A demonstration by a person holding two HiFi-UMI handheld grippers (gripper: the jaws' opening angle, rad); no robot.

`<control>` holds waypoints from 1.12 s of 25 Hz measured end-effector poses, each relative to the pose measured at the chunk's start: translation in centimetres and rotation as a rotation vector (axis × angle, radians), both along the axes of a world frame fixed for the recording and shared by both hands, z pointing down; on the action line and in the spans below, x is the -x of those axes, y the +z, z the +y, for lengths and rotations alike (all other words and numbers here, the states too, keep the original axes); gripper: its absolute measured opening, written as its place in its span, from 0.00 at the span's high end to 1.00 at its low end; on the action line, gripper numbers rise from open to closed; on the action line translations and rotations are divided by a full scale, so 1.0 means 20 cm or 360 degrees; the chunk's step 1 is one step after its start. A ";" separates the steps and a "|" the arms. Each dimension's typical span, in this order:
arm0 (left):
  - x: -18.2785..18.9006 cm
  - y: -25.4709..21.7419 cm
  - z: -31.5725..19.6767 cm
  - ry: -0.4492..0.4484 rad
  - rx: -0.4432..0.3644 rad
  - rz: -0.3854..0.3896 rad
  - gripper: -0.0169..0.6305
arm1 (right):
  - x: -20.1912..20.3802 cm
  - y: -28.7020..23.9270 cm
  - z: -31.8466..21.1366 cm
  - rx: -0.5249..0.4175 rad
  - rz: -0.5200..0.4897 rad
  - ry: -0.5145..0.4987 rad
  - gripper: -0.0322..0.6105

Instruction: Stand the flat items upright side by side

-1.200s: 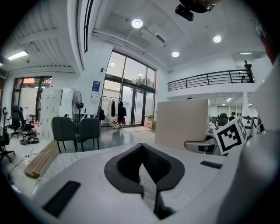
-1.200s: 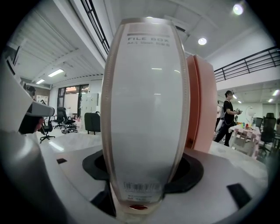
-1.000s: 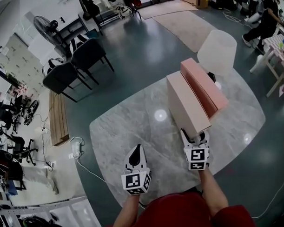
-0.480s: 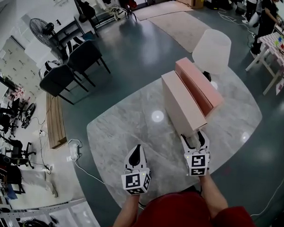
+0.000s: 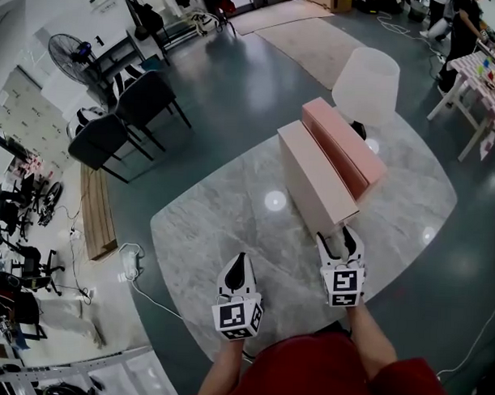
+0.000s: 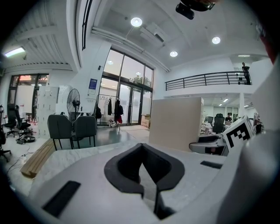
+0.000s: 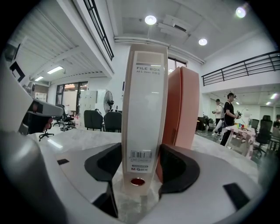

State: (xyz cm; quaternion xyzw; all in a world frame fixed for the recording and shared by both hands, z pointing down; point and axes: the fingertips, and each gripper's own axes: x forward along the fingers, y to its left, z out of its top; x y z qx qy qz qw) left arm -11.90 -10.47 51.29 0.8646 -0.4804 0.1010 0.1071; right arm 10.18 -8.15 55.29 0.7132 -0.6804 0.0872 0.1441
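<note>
Right tongs (image 7: 140, 168) closing on box (image 7: 144, 109), "FILE BOX"

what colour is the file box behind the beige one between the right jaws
Salmon pink file box; clearest in the right gripper view, beside the beige file box.

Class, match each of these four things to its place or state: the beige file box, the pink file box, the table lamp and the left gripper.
Things:
1. beige file box
2. pink file box
3. table lamp
4. left gripper

Places or states:
A. shut, holding nothing
B. upright between the jaws of the right gripper
C. white shade, beyond both boxes
D. upright beside the other box, on the lamp's side

Pairs: 1-B, 2-D, 3-C, 4-A.

Note: the right gripper's jaws have just been closing on the beige file box.
</note>
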 end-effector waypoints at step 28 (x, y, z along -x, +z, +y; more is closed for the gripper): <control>-0.05 0.06 -0.04 0.0006 0.0034 -0.0014 0.97 | -0.15 0.00 -0.14 0.0002 0.0028 0.0050 0.55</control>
